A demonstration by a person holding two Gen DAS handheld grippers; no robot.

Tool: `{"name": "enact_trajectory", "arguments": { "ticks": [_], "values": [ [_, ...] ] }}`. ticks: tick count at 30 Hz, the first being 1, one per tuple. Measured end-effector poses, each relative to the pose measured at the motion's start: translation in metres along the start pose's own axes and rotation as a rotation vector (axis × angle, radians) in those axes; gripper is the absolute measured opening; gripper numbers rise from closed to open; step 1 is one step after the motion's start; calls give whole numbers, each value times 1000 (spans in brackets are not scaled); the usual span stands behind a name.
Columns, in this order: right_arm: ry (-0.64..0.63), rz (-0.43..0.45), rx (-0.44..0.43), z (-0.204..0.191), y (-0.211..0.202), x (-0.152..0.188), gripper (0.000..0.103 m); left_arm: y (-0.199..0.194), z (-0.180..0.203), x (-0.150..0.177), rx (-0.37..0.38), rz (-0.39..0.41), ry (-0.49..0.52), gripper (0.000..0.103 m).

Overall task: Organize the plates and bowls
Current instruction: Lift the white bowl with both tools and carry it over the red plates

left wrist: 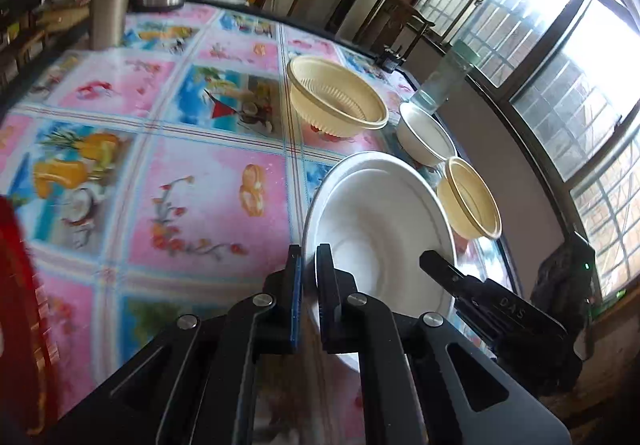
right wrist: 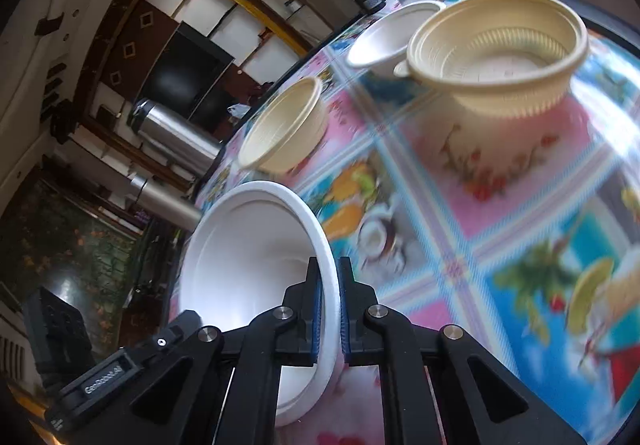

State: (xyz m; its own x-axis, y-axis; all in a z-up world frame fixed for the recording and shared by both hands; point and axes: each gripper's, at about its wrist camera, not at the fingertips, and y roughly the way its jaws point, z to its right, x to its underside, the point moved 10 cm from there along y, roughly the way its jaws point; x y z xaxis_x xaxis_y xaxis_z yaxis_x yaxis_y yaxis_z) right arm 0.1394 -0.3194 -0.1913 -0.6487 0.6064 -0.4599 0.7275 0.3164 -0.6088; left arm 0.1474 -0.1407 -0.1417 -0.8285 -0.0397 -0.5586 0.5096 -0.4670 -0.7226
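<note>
Clearly a carry is under way — both grippers pinch one white plate (left wrist: pixel 380 213) by opposite rims, the left gripper (left wrist: pixel 309 265) and right gripper (right wrist: pixel 329 277) clenched on it, tilted over the table (left wrist: pixel 200 185). Next, I judge: set it down. Bowls — two cream (left wrist: pixel 336 101), one white (left wrist: pixel 426 133).

Red object (left wrist: pixel 20 309) cut off, blurred
</note>
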Motion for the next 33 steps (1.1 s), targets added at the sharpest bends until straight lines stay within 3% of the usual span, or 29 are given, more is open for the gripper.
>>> {"name": "enact_trajectory", "arguments": {
  "ticks": [4,17,28,33],
  "values": [
    [-3,-17,-37,-15,-9,14,8,-27,-6,8,-14,38,11,5],
    [-195,-22,-116,-121,-31,64,7,-119,-67,13,-69,201,-55,5],
    [-328,-117,-193,-209,-7,120,7,-178,-148,22,-168,293,-169,5],
    [-380,-173,-215,-240,13,152,7,-187,-183,28,-220,307,-222,5]
  ]
}}
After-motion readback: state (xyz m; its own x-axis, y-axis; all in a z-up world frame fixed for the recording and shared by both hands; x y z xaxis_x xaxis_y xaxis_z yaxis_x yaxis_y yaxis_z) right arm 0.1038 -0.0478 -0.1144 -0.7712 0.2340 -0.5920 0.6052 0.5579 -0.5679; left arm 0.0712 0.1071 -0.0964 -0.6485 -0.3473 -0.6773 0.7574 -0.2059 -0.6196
